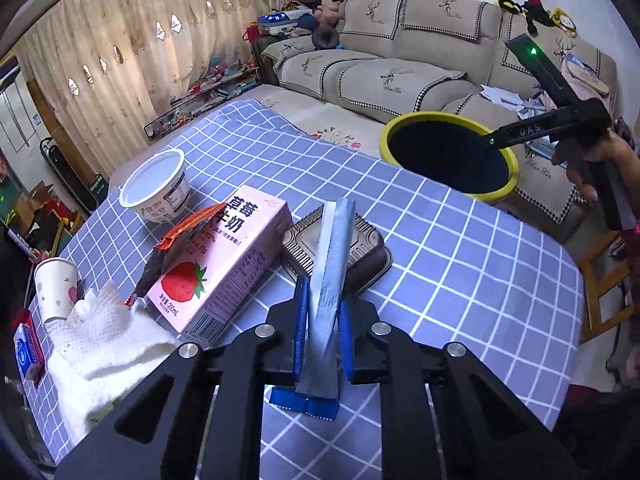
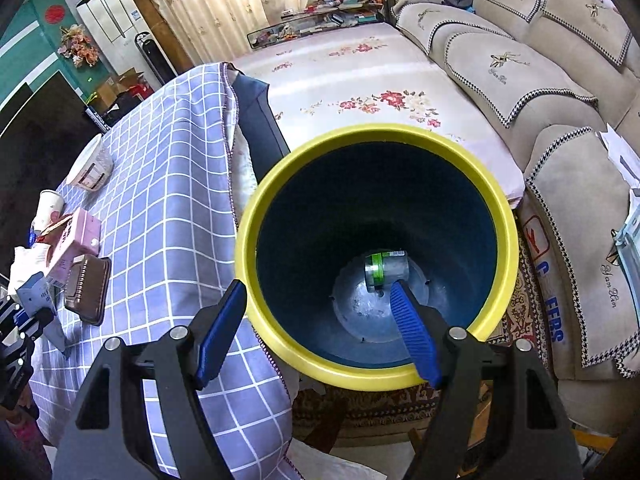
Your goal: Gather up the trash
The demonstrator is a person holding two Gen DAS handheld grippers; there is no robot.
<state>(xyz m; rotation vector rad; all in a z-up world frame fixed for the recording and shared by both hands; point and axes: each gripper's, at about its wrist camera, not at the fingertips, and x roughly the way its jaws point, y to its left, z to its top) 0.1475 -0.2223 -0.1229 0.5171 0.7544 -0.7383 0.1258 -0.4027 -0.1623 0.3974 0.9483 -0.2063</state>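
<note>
My left gripper (image 1: 323, 292) is shut on a long silver-and-blue stick sachet (image 1: 330, 280), which stands tilted between the blue pads above the blue checked tablecloth (image 1: 460, 264). Behind it lie a brown plastic tray (image 1: 362, 250), a pink strawberry milk carton (image 1: 224, 268) and an orange wrapper (image 1: 182, 236). My right gripper (image 2: 318, 286) hangs open and holds nothing above the yellow-rimmed bin (image 2: 248, 240), which stands beside the table's edge. At the bin's bottom lies a silver can with a green band (image 2: 386, 270).
A white tub (image 1: 158, 184), a paper cup (image 1: 56, 288), a white paper towel (image 1: 104, 340) and a small blue-red box (image 1: 26, 354) sit on the table's left part. A beige sofa (image 1: 400, 76) stands beyond, and a wooden chair (image 1: 600, 280) to the right.
</note>
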